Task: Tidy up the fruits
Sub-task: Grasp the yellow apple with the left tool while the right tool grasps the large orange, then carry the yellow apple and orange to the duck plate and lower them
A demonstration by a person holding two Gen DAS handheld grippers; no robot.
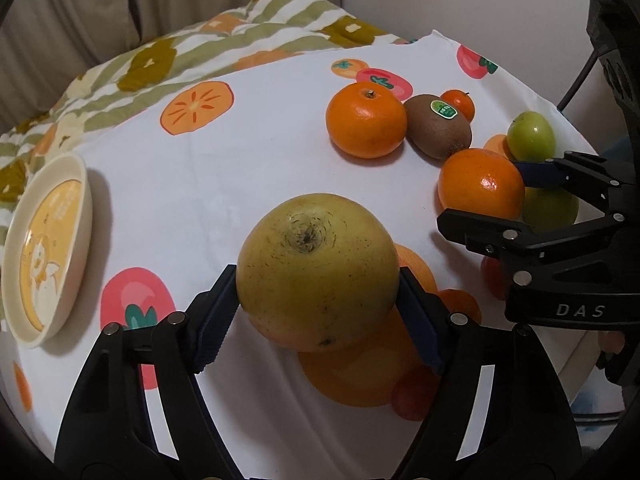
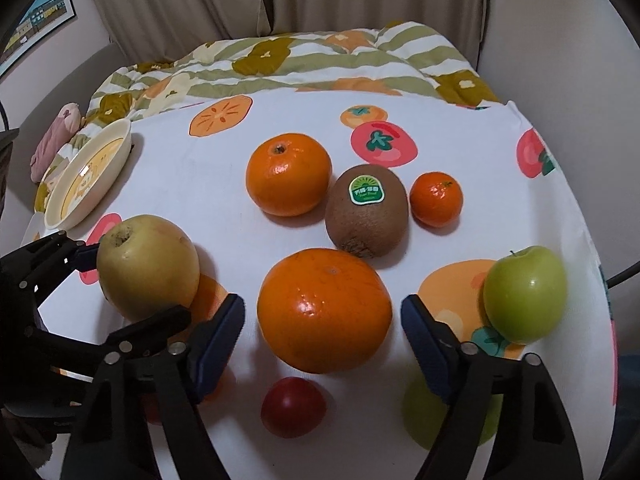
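My left gripper (image 1: 318,304) is shut on a big yellow apple (image 1: 316,270), held just above the cloth; it also shows in the right wrist view (image 2: 148,266). My right gripper (image 2: 322,320) is open, its pads on either side of a large orange (image 2: 324,310) without touching. The same orange (image 1: 480,184) sits between the right gripper's fingers in the left wrist view. Farther back lie another orange (image 2: 289,174), a kiwi (image 2: 366,210) with a green sticker and a small mandarin (image 2: 436,199). A green apple (image 2: 525,294) sits at the right.
A cream bowl (image 1: 24,320) with a yellow cartoon print lies tilted at the left edge of the fruit-print cloth (image 1: 240,152). A small red fruit (image 2: 293,406) sits near the front. A quilt (image 2: 320,64) lies behind, curtains beyond.
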